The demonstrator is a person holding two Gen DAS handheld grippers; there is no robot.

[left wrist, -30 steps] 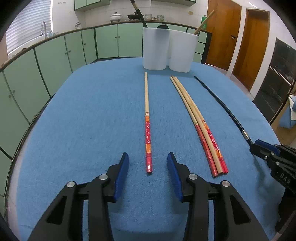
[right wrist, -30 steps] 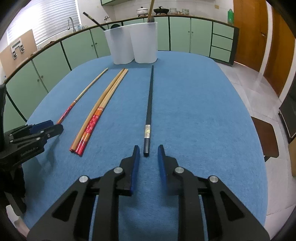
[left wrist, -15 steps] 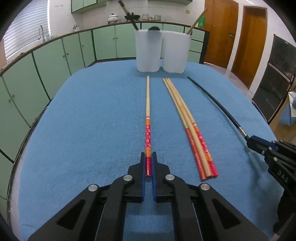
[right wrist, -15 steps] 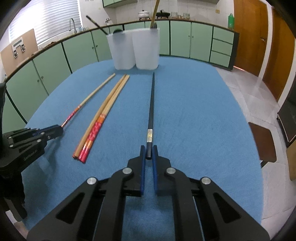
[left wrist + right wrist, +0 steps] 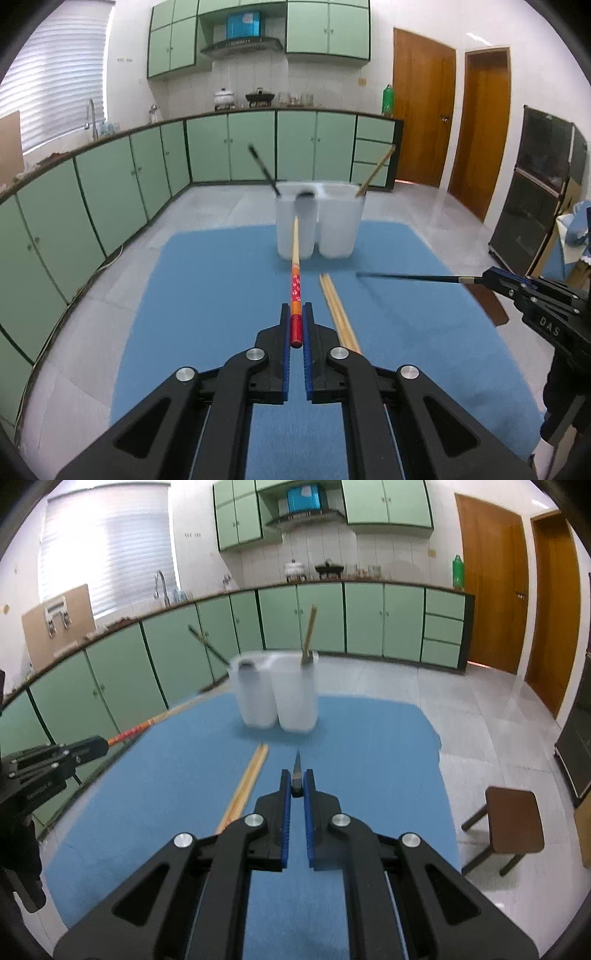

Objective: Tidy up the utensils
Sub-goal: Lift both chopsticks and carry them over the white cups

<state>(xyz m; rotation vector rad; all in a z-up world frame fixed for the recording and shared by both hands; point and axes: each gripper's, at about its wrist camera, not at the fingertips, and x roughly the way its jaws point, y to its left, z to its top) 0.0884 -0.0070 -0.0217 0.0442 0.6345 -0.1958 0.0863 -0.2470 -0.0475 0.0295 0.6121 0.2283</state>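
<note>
You are in a kitchen with white walls. Light green cupboards [image 5: 110,184] run along the wall, and more green cupboards [image 5: 388,502] hang up high. A window with white blinds [image 5: 107,546] lets in light above the sink tap [image 5: 160,581]. Two brown wooden doors [image 5: 454,122] stand on your right. The floor [image 5: 480,716] is shiny pale tile. A small brown stool [image 5: 511,821] sits on it.

Matt blue cloth mat [image 5: 207,295]; wood chopstick [image 5: 295,254] w/ glossy red end.

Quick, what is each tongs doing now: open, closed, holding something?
Left tongs: closed on the red-handled wooden chopstick.
Right tongs: closed on the black chopstick.
</note>
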